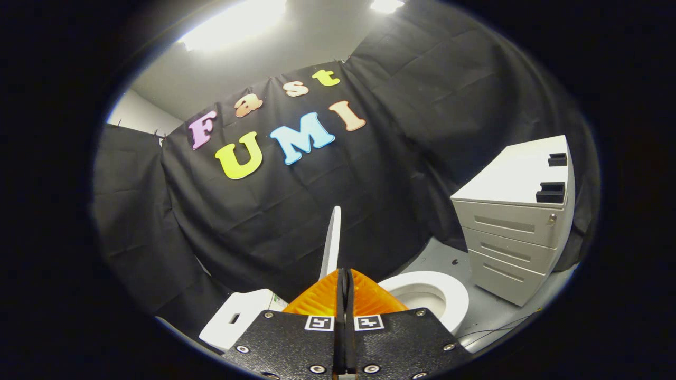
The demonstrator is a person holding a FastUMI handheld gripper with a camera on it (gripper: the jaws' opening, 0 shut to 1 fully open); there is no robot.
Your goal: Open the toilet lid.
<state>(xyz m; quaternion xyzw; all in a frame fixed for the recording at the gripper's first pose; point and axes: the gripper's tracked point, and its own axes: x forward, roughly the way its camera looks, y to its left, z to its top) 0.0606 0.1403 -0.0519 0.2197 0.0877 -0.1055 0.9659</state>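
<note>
Lid (pixel 331 243) stands edge-on, pinched by hand-held gripper (pixel 344 274); bowl (pixel 449 290) open.

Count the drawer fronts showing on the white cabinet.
3, stacked on the white cabinet beyond the toilet bowl: top, middle, bottom. Gripper fingers are shut together near the raised lid.

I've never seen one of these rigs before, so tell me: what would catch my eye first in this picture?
First the gripper, its two fingers closed together with the thin white toilet lid rising edge-on just beyond their tips. Beside the fingers sits the open toilet bowl, its white rim bare. Past the bowl stands a pale drawer cabinet against the black cloth wall.
</note>
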